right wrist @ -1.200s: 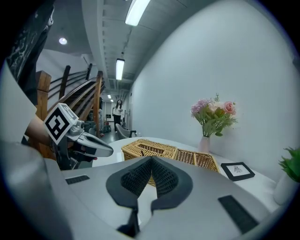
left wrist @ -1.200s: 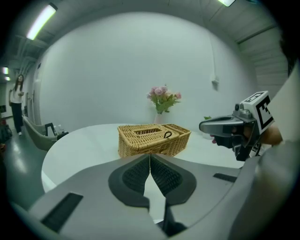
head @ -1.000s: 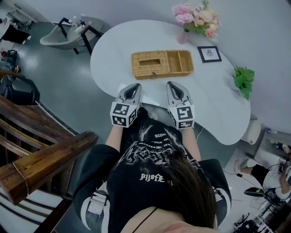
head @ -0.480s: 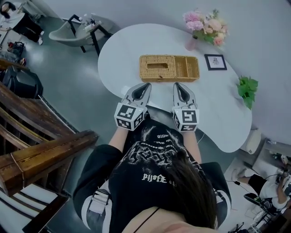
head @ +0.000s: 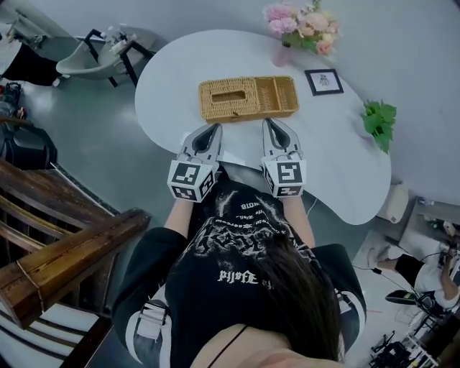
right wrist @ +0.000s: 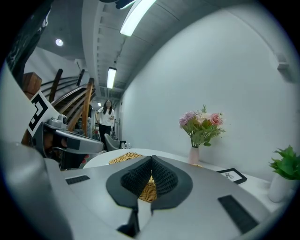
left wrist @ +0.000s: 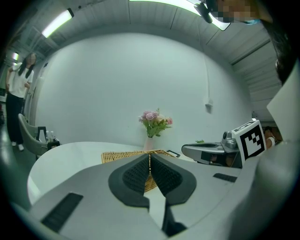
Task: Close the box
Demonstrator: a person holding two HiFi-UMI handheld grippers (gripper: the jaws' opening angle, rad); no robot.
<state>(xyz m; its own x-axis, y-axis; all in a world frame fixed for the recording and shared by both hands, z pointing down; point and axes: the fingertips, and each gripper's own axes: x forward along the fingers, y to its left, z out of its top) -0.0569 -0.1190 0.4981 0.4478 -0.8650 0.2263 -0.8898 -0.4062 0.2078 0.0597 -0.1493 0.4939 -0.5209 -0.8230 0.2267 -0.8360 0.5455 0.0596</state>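
Wicker box (head: 248, 98), lid seemingly flat, is sitting just beyond the left gripper (head: 213, 129) and right gripper (head: 271, 124), both hovering with jaws pressed together, empty, either arriving or leaving.

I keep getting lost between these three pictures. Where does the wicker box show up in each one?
Head view: the wicker box is upper centre, lying lengthwise.
Left gripper view: low, centre-left, partly hidden behind the left tool.
Right gripper view: low, centre-left, partly hidden behind the right tool.
Shared landmark: the pink flowers, beyond the box in all three.
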